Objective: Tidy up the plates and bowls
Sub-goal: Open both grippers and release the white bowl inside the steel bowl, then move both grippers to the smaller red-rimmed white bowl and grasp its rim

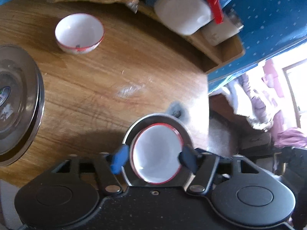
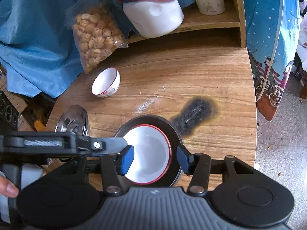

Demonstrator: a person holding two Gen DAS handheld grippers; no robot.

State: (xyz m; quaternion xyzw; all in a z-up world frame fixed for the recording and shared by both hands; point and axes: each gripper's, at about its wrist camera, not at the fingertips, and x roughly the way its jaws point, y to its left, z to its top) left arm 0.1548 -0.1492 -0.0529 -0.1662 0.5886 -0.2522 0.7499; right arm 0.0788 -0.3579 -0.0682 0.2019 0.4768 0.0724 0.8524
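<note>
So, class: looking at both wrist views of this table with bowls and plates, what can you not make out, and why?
- Steel plates, left wrist view: cut off by the left edge, so their count is unclear.
- White bowl in the metal dish, right wrist view: its near rim is hidden behind the right gripper.
- Label on the white jug, left wrist view: blurred.

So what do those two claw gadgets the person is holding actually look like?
Both are black plastic. Each claw has two blue rubbery pads on hinged black links with silver rivets, flanked by two round black discs. The right claw has a ribbed grey body; the left claw has a speckled black one.
</note>
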